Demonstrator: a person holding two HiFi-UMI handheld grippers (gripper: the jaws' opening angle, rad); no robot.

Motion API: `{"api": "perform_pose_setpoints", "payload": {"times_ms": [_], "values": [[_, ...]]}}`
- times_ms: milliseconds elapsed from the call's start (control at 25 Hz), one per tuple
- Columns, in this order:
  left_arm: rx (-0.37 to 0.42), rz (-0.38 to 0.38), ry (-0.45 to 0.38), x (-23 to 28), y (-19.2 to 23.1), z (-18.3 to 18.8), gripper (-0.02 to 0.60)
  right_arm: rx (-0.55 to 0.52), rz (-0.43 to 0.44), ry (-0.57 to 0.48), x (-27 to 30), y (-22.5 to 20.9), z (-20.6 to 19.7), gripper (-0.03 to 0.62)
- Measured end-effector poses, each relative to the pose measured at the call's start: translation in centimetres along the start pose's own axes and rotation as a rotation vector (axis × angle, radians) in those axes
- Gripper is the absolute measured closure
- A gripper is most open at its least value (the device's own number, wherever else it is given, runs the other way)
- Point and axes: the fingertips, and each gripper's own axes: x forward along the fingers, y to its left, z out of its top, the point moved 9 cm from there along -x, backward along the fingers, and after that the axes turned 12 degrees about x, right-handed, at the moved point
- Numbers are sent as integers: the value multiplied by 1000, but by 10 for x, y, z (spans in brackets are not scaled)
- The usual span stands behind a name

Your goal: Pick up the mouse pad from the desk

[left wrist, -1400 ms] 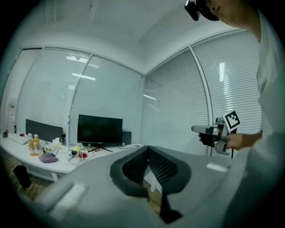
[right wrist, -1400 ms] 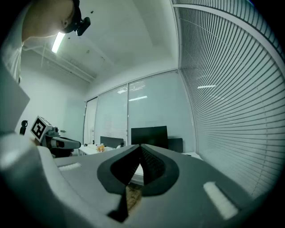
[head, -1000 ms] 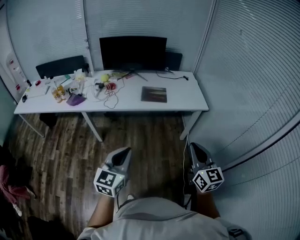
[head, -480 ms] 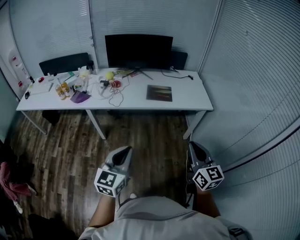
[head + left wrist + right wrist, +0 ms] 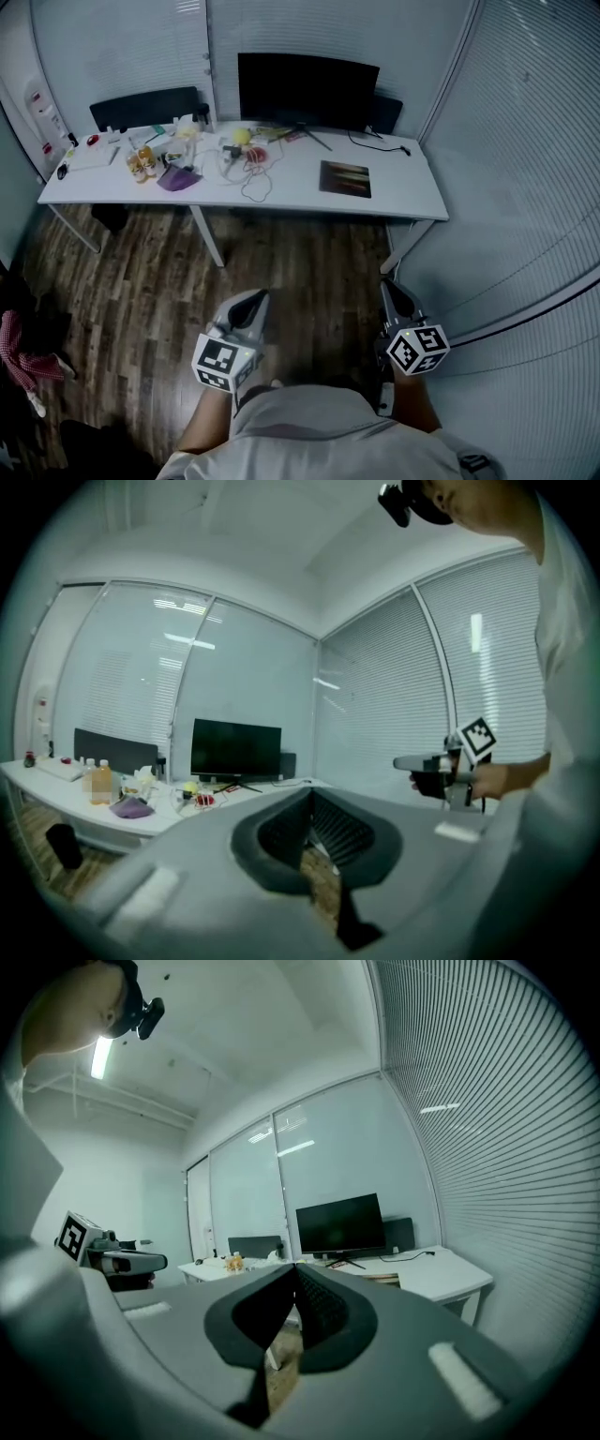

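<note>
The mouse pad (image 5: 345, 179) is a dark rectangle lying flat on the right half of the white desk (image 5: 403, 204), just in front of the black monitor (image 5: 307, 89). Both grippers are held low near the person's body, over the wooden floor and well short of the desk. My left gripper (image 5: 255, 302) is shut with nothing between its jaws, and it points level toward the desk (image 5: 234, 794). My right gripper (image 5: 388, 290) is likewise shut and empty. Each gripper shows in the other's view: the right gripper (image 5: 427, 761) and the left gripper (image 5: 131, 1262).
The desk's left half carries clutter: small bottles (image 5: 142, 165), a purple item (image 5: 178, 178), tangled cables (image 5: 253, 173) and a yellow ball (image 5: 242, 137). A dark chair (image 5: 145, 108) stands behind the desk. A blind-covered glass wall (image 5: 534, 187) closes the right side. A red cloth (image 5: 19, 342) lies on the floor at left.
The desk has slid lower and to the right in the head view and looks nearer. Both grippers stay shut in front of the body and have advanced with the person.
</note>
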Motion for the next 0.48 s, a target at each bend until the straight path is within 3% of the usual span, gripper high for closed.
{"api": "perform_pose_setpoints", "payload": {"times_ms": [200, 480], "values": [[-54, -1, 11, 1, 17, -21, 578, -22, 6, 82, 25, 12, -15, 589], [-69, 15, 51, 43, 39, -30, 578, 34, -8, 113, 72, -28, -11, 589]]}}
